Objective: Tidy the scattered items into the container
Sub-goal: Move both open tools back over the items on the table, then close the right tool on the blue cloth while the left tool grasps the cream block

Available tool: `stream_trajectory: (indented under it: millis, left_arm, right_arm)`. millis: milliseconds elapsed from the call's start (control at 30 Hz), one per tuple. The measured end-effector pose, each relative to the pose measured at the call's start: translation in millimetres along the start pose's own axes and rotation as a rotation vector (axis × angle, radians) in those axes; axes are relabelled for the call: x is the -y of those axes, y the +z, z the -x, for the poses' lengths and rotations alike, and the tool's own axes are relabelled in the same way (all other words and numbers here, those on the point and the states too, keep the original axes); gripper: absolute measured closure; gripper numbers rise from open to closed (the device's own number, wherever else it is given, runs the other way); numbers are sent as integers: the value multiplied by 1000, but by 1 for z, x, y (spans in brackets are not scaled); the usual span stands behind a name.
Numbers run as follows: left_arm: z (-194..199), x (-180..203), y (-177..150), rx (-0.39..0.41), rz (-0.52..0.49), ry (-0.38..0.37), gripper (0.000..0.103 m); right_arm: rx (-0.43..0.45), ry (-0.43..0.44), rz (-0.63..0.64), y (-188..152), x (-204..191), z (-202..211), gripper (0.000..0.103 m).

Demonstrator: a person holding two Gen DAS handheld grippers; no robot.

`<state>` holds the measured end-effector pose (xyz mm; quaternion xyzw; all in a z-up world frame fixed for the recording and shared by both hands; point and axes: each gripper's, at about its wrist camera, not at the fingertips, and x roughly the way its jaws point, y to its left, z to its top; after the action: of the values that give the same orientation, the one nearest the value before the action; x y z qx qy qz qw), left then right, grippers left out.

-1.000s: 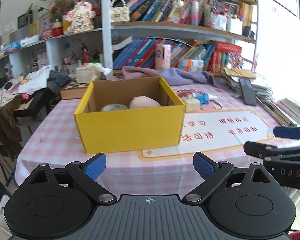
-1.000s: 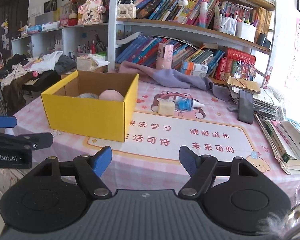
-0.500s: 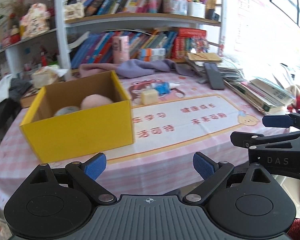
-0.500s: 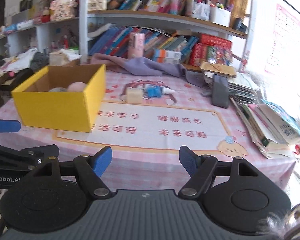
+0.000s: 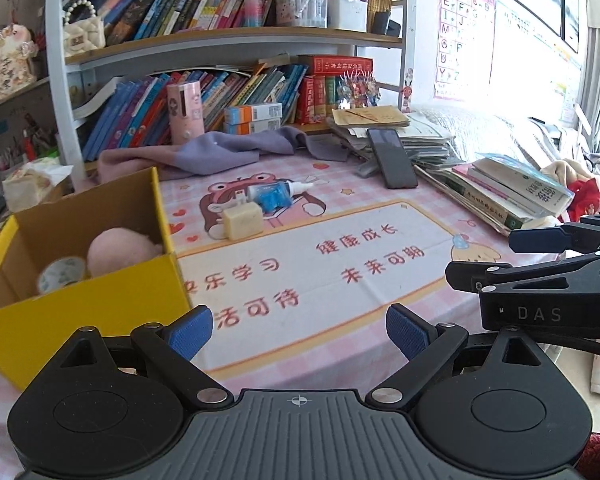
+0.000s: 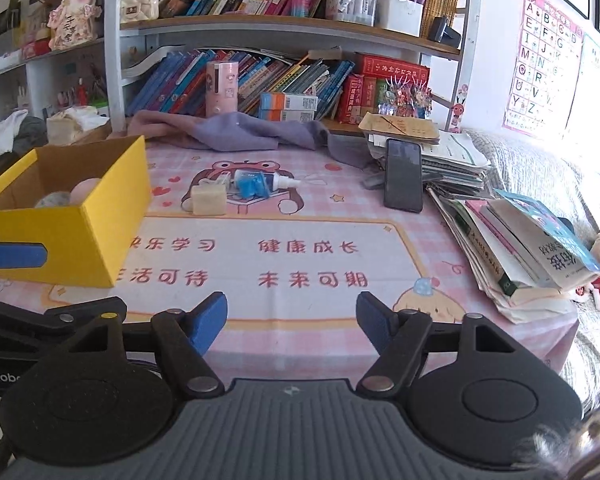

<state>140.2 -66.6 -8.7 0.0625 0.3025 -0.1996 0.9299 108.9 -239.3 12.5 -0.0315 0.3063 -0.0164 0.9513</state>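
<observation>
A yellow cardboard box (image 5: pixel 80 312) stands on the left of the table, with a pink plush ball (image 5: pixel 118 250) and a tape roll (image 5: pixel 62 274) inside. To its right, on the cartoon mat, lie a beige block (image 5: pixel 243 220) and a blue-and-white tube (image 5: pixel 274 195), touching each other. My left gripper (image 5: pixel 299 332) is open and empty over the table's near edge. My right gripper (image 6: pixel 292 320) is beside it, also at the near edge. Its jaws are closing with nothing between them. From the right wrist, the box (image 6: pixel 68 240), block (image 6: pixel 209 199) and tube (image 6: pixel 256 183) lie ahead and to the left.
A black phone (image 6: pixel 403 176) leans on a paper pile at the back right. A stack of books (image 6: pixel 532 248) lines the right edge. A purple cloth (image 6: pixel 236 132) lies along the back, below crowded bookshelves. The printed mat (image 6: pixel 308 248) covers the table's middle.
Both views have swung to the right: the box has slid to the left of each frame and the block and tube sit nearer the middle. The right jaws have narrowed slightly.
</observation>
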Motion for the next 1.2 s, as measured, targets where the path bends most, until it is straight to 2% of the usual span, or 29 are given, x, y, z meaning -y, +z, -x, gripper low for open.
stream_trajectory:
  millis: [333, 500, 633, 867, 1067, 1200]
  left_arm:
    - [-63, 11, 40, -33, 41, 28, 8]
    - [-92, 12, 64, -43, 77, 86, 9]
    - [-115, 8, 81, -48, 118, 154, 9]
    - [-160, -2, 102, -94, 174, 277, 10]
    - [-205, -11, 107, -153, 193, 351, 11]
    - [-233, -26, 104, -202, 255, 380, 14]
  right_arm:
    - [-35, 30, 28, 39, 42, -64, 34]
    - [-57, 70, 30, 63, 64, -103, 35]
    - [-58, 111, 46, 83, 77, -134, 40]
    - [-82, 225, 56, 119, 90, -193, 40]
    - [-161, 323, 53, 138, 85, -256, 41]
    - [-231, 379, 51, 146, 73, -300, 45]
